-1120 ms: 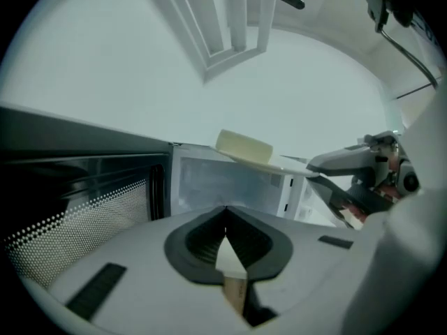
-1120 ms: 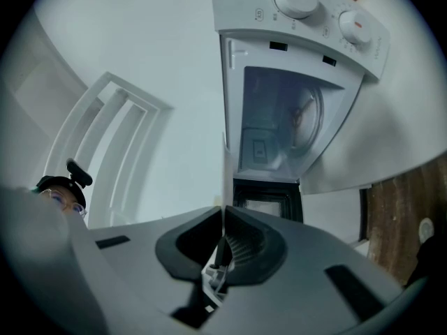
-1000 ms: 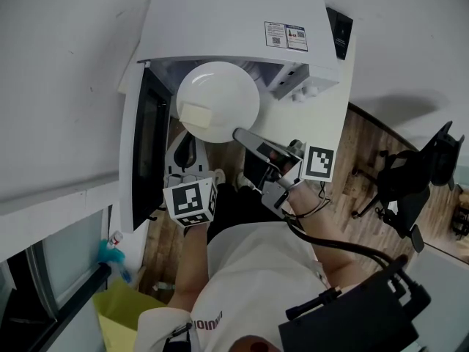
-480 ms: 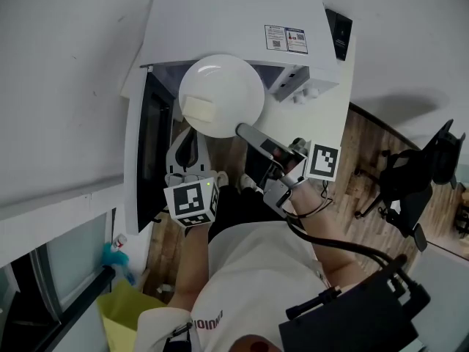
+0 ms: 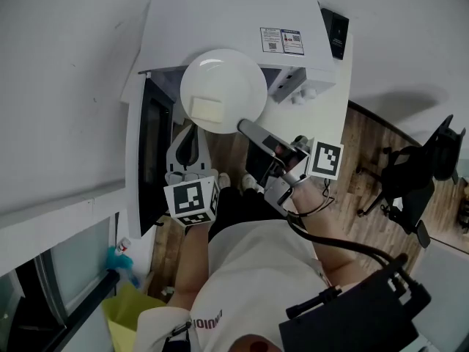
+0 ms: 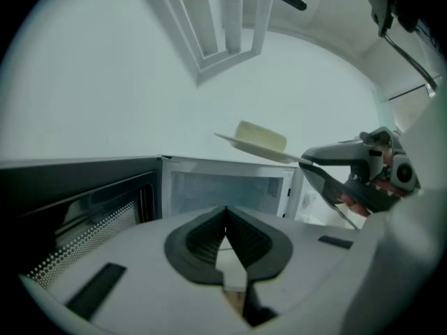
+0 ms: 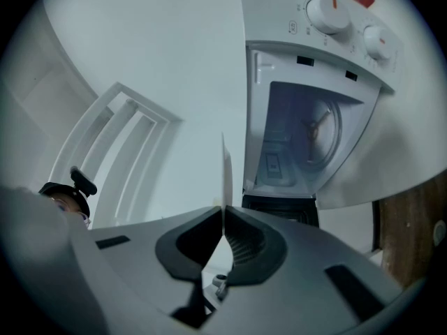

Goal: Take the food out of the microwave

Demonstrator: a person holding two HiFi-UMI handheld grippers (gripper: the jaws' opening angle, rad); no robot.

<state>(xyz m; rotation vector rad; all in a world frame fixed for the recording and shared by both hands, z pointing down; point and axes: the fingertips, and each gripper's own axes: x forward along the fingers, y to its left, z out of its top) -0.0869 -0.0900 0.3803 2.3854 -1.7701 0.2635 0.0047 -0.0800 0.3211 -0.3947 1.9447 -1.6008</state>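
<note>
A white plate carrying a pale yellow block of food hangs in the air in front of the open white microwave. My right gripper is shut on the plate's near rim. Through the right gripper view the plate shows edge-on, rising from the shut right gripper. My left gripper sits lower, beside the open door, shut with nothing in it. The left gripper view has the plate and food above the bare cavity, beyond the left gripper.
The microwave door swings out to the left. Control knobs are on the microwave's right side. A white counter runs beside it. A black office chair stands on the wooden floor; a yellow bag is lower left.
The right gripper has lifted the plate a little, so it sits slightly higher against the microwave front. The left gripper has stayed put.
</note>
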